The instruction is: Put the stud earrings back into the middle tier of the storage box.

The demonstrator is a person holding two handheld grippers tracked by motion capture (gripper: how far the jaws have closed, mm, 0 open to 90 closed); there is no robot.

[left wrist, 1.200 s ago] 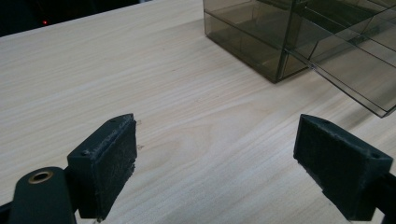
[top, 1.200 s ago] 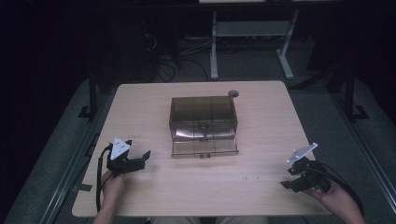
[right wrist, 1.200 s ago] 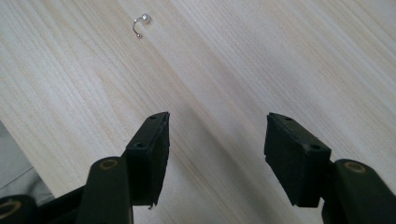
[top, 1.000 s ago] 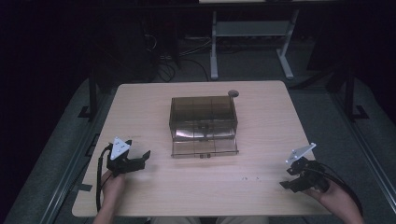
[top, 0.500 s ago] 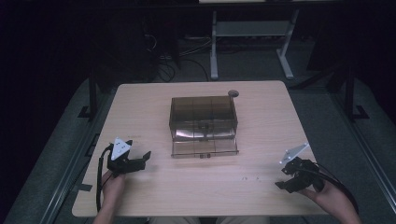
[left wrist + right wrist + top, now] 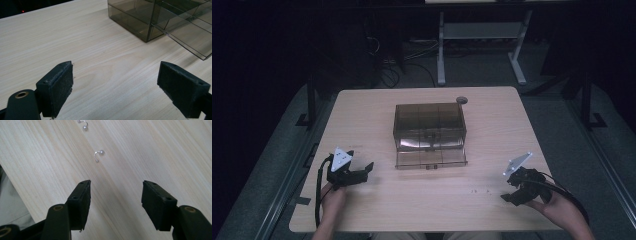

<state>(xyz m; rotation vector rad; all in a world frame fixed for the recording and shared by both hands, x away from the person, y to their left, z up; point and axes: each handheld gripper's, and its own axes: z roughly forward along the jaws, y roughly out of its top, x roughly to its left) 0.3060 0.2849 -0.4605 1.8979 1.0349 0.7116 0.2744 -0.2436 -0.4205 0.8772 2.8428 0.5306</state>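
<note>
The wooden table [image 6: 377, 112] carries a smoky clear drawer box [image 6: 429, 125] at its centre, bottom drawer [image 6: 431, 159] pulled out toward six o'clock. The left gripper [image 6: 362, 172] rests at eight o'clock from the box, jaws spread wide, holding nothing. The right gripper [image 6: 511, 192] sits at four o'clock, jaws equally wide and empty. Two tiny curved silver studs [image 6: 98, 155] lie just ahead of it at twelve o'clock.

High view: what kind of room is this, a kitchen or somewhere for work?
Probably a lab or workshop, not a kitchen. A plain wooden table stands in a dark room, cables lie on the floor behind it, and a metal stand is at the back.
</note>
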